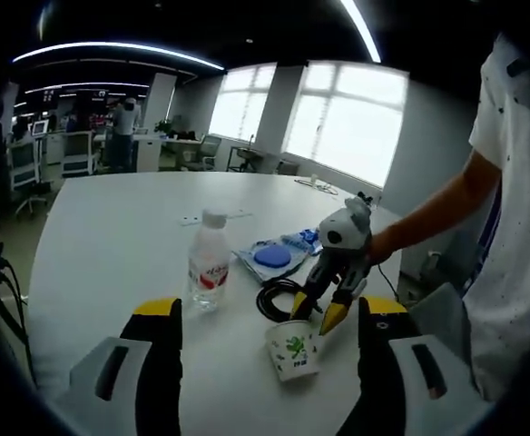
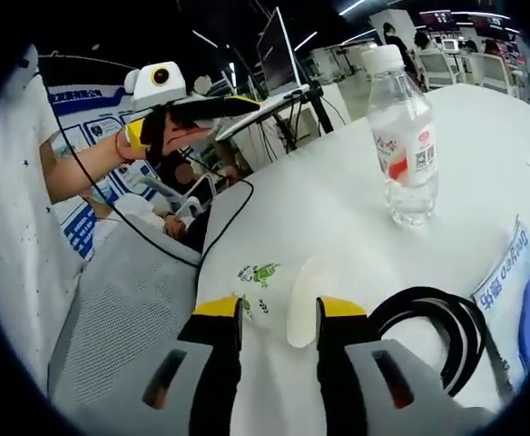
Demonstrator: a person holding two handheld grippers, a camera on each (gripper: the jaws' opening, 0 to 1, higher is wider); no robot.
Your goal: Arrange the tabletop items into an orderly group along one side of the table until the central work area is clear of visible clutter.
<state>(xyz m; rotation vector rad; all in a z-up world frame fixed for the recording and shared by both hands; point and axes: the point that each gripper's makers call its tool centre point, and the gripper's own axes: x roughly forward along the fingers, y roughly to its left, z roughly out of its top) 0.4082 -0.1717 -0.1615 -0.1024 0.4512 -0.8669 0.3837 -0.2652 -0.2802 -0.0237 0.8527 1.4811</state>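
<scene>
I am standing at a big white table [image 1: 111, 236] in an open office. Daylight is coming through large windows [image 1: 356, 118] on the far right wall, and long ceiling lights [image 1: 111, 50] are glowing above. Desks and chairs [image 1: 201, 150] are standing far behind, and monitors [image 2: 279, 50] are showing in my right gripper view.

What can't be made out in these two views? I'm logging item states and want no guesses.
- Paper cup: right gripper view, whether the right claw touches it; the jaws stand either side of its rim.
- Blue packet: right gripper view, cut by the edge; print unreadable.
- Bottle: left gripper view, label too small.
- Black cable: left gripper view, partly behind the right claw.
</scene>
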